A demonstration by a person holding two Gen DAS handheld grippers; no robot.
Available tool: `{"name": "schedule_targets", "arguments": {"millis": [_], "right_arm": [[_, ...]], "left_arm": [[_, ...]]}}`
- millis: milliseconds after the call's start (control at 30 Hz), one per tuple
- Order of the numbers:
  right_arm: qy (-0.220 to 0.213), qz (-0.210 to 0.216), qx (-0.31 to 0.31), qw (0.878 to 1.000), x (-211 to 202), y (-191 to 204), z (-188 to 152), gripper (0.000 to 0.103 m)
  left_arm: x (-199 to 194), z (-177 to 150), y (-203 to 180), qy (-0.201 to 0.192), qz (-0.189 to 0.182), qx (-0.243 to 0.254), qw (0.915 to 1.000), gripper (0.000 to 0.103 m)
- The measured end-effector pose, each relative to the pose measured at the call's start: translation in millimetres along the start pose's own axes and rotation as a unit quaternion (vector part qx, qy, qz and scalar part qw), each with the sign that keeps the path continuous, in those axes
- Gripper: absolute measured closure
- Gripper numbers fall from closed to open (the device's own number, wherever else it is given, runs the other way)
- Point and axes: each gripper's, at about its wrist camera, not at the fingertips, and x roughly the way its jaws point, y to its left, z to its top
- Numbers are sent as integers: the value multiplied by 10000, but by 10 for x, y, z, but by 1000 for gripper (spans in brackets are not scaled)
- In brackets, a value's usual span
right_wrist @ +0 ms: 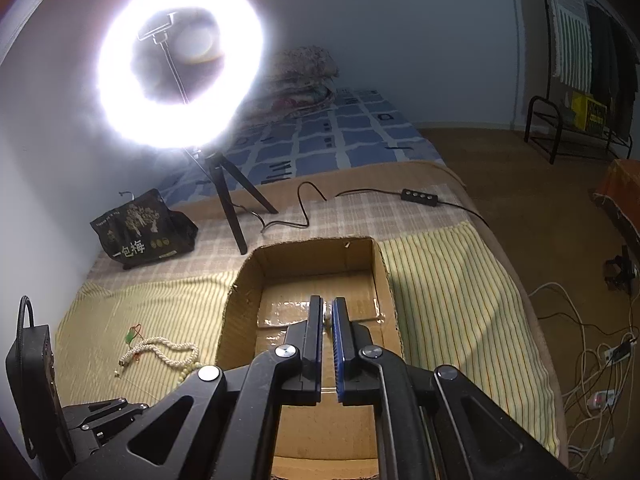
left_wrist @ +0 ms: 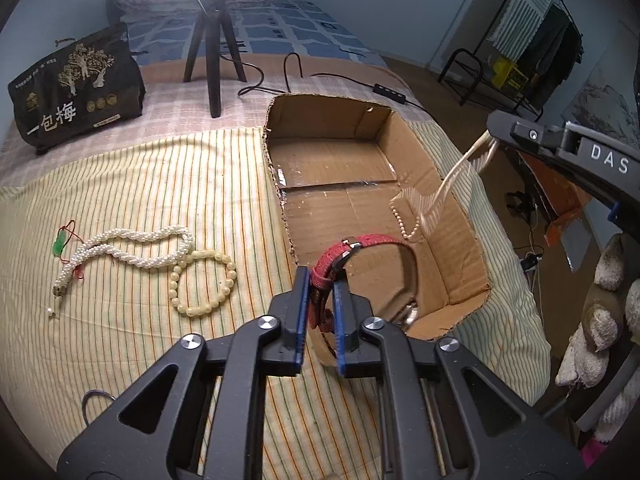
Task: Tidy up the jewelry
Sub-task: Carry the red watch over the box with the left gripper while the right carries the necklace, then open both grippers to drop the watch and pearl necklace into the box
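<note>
We are clamping the red watch [left_wrist: 352,252] by its strap in our left gripper [left_wrist: 322,312], holding it just over the near-left edge of the cardboard box [left_wrist: 452,240]. Our right gripper [right_wrist: 328,320] is pinching a thin pearl strand [left_wrist: 408,224], dangling it down inside the box. Left of the box, the thick pearl necklace [left_wrist: 132,248] and the bead bracelet [left_wrist: 204,280] are lying on the striped cloth [left_wrist: 160,184], nearer our left hand.
</note>
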Motion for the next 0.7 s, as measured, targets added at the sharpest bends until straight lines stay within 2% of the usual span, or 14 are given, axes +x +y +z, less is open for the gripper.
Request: {"name": "schedule_targets", "arguments": {"millis": [33, 67, 100, 133, 167, 200, 300, 400, 700], "right_arm": [[34, -14, 10, 10000, 14, -9, -6, 80], [43, -32, 17, 10000, 21, -14, -15, 63], [34, -91, 25, 10000, 23, -18, -24, 48], [34, -154, 31, 9999, 24, -14, -33, 39], [41, -222, 38, 9997, 29, -14, -39, 25], [20, -273, 46, 9996, 21, -13, -45, 16], [-11, -356, 80, 9993, 19, -32, -48, 10], [23, -415, 132, 9990, 32, -56, -54, 2], [49, -440, 161, 9989, 24, -62, -75, 2]], "left_arm": [[8, 2, 2, 8, -20, 2, 10000, 80], [11, 4, 2, 5, -65, 10, 10000, 75], [10, 6, 1, -3, -65, 12, 10000, 65], [-2, 9, 1, -34, -44, 13, 10000, 62], [-17, 9, 2, -75, -20, 30, 10000, 62], [-22, 12, -1, -79, -4, 52, 10000, 61], [-25, 10, 18, -68, 38, 61, 10000, 56], [-29, 1, 44, -52, 77, 45, 9999, 56], [-69, -9, 135, -50, 156, 14, 9999, 56]]}}
